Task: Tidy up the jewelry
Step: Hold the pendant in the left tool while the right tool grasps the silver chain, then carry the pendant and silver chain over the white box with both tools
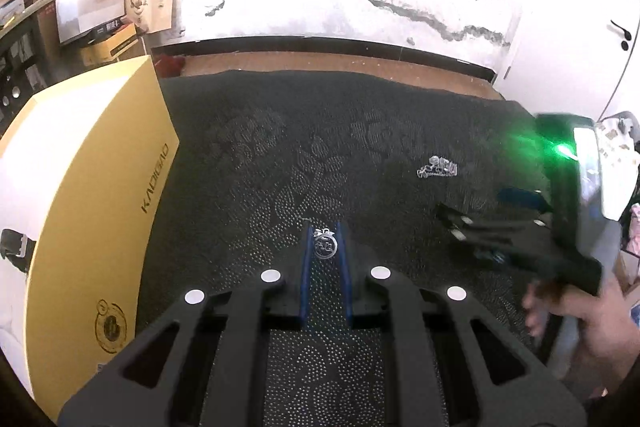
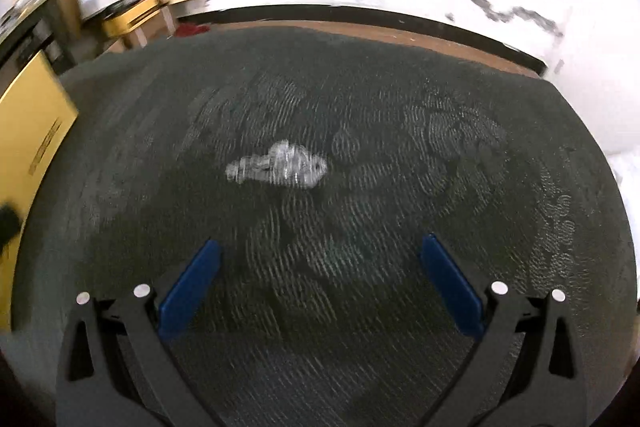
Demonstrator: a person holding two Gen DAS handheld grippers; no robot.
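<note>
The left gripper [image 1: 325,233] is clenched on a round silver pendant [image 1: 325,249]; light, slippery, grip its rim. The right gripper [image 2: 320,247] is spread wide near the silver cluster [image 2: 280,167] on the dark mat [image 2: 400,147].

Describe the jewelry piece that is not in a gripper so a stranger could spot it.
Start at the big yellow box on the dark patterned cloth. Toward the opposite edge lies a silver cluster, alone. Unlike the round pendant between the left gripper fingers, it is elongated and irregular.
</note>
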